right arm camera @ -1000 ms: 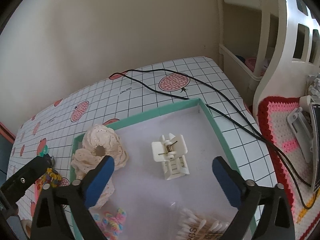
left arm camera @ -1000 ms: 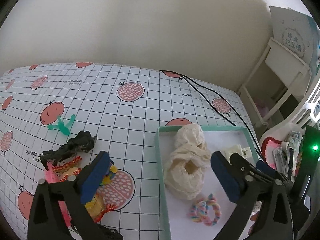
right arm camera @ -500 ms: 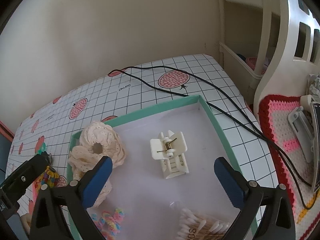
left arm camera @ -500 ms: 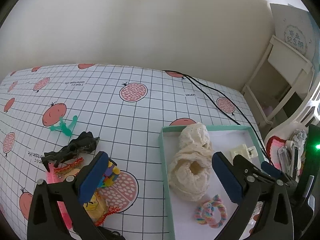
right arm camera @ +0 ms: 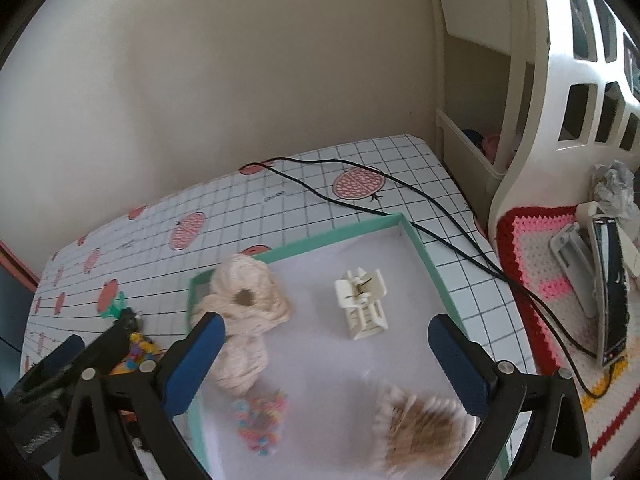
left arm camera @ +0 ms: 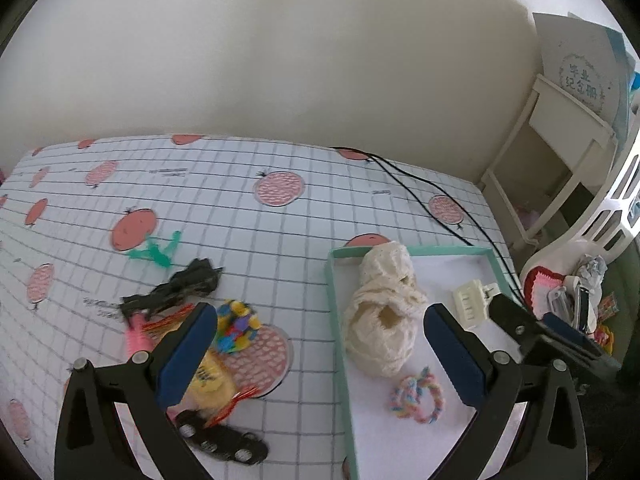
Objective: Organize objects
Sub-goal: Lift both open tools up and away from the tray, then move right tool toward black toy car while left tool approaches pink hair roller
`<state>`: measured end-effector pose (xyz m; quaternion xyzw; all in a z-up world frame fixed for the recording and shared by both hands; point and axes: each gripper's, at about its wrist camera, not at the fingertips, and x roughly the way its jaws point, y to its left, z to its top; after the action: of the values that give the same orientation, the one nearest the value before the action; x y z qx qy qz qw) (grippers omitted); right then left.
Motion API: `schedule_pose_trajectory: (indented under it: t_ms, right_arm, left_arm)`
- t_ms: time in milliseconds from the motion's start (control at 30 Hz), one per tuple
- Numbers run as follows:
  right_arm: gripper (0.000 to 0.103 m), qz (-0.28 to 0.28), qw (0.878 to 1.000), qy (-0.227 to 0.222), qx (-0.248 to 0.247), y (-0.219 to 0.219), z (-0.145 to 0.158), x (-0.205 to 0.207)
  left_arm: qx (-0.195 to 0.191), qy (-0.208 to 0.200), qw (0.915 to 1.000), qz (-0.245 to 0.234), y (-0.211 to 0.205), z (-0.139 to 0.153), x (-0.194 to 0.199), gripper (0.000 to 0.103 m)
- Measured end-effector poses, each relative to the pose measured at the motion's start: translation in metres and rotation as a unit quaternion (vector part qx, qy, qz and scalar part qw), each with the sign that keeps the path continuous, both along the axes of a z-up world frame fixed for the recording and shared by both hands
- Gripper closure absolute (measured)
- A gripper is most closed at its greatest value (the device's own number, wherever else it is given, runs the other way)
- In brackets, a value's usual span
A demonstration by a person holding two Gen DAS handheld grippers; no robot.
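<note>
Through the left wrist camera we see our left gripper (left arm camera: 320,344) spread wide and holding nothing, hovering above the desk (left arm camera: 248,232) with its grid-and-fruit cover. The teal-rimmed tray (left arm camera: 334,320) sits to the right of it, and in it lie two cream scrunchies (left arm camera: 382,316), a pastel braided hair tie (left arm camera: 418,394) and a cream claw clip (left arm camera: 470,306). Left of the tray, loose on the desk, a cluster waits: a green clip (left arm camera: 154,254), a black scrunchie (left arm camera: 176,288), a pink comb (left arm camera: 136,338), a multicoloured bead piece (left arm camera: 236,326), a yellow packet (left arm camera: 210,380) and a black perforated strip (left arm camera: 222,442). The left finger (left arm camera: 186,354) hangs over that pile, partly hiding it. A black cable (left arm camera: 432,192) runs along the far side of the desk.

Through the right wrist camera our right gripper (right arm camera: 326,360) is likewise spread and empty, poised over the tray (right arm camera: 424,256). Here we also find a pack of cotton swabs (right arm camera: 416,424) near the tray's front, blurred, along with the scrunchies (right arm camera: 244,308), the claw clip (right arm camera: 362,304) and the hair tie (right arm camera: 260,420). The left gripper's body (right arm camera: 72,364) shows at the lower left, over the loose pile.

We judge the sorting to be partly done: five things are in the tray, while about six remain outside it on the desk. What is left appears to be carrying that cluster across, one piece at a time, and the left gripper is the better placed to start.
</note>
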<state>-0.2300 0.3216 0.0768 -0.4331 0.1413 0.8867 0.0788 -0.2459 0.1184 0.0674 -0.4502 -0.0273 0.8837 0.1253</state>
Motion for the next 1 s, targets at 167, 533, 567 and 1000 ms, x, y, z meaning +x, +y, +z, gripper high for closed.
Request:
schedule_pose_trajectory:
  t_ms: [167, 533, 567, 1000]
  right_arm:
    - [0.0, 0.004, 1.0, -0.001, 0.002, -0.018, 0.017, 0.014]
    - [0.0, 0.022, 1.0, -0.001, -0.013, -0.057, 0.034, 0.041]
    - [0.0, 0.026, 1.0, -0.001, -0.014, -0.06, 0.035, 0.042]
    - [0.0, 0.082, 0.997, -0.001, -0.017, -0.114, 0.03, 0.054]
  left_arm:
    - [-0.005, -0.004, 0.9998, 0.018, -0.02, 0.01, 0.01, 0.0]
    - [-0.002, 0.009, 0.9987, 0.05, -0.074, 0.036, 0.032, 0.0]
    - [0.0, 0.015, 0.9985, 0.053, -0.08, 0.039, 0.035, 0.0]
    - [0.039, -0.021, 0.9937, 0.103, -0.142, 0.03, 0.05, 0.0]
